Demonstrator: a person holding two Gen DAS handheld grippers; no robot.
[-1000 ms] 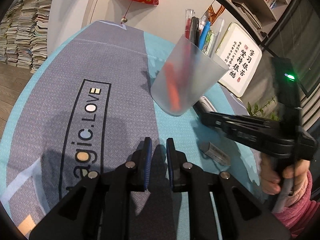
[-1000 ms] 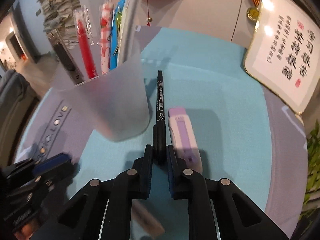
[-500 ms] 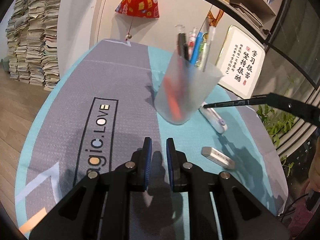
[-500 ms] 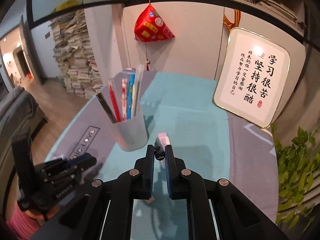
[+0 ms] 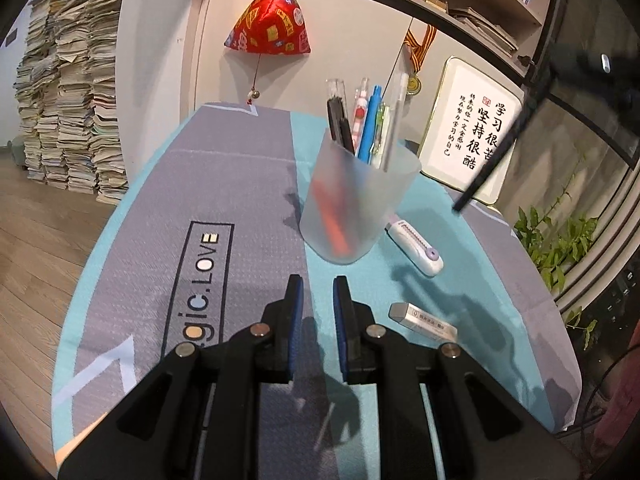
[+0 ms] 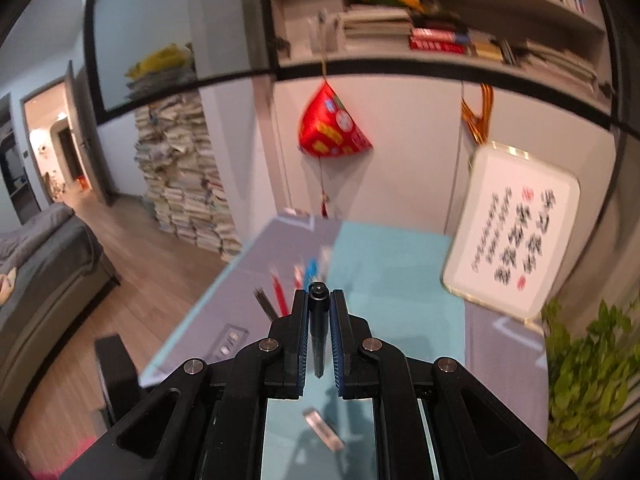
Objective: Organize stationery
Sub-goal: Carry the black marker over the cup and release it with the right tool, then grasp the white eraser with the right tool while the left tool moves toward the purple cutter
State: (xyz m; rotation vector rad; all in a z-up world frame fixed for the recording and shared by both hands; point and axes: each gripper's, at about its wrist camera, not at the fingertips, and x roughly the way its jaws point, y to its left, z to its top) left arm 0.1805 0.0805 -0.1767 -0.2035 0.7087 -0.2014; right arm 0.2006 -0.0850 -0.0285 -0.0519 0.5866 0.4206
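A frosted plastic cup point(image 5: 356, 200) holding several pens stands on the grey and teal table mat point(image 5: 248, 184). My right gripper point(image 6: 319, 298) is shut on a black marker point(image 6: 319, 320), held high above the table; in the left wrist view that marker point(image 5: 496, 156) hangs slanted to the right of the cup, tip down. The cup's pens point(image 6: 296, 284) show blurred just beyond the right gripper's fingers. My left gripper point(image 5: 318, 292) hovers shut in front of the cup, with nothing between its pads. A white and purple cutter point(image 5: 416, 250) and a grey eraser point(image 5: 422, 320) lie right of the cup.
A framed calligraphy board point(image 5: 476, 136) leans at the back right, with a green plant point(image 5: 560, 240) past the table's right edge. A red hanging ornament point(image 5: 272, 24) is on the wall behind. Stacks of paper point(image 5: 68, 100) stand on the floor at left.
My right gripper has lifted the black marker off the mat and carried it high above the table. The left gripper has risen a little and stays shut.
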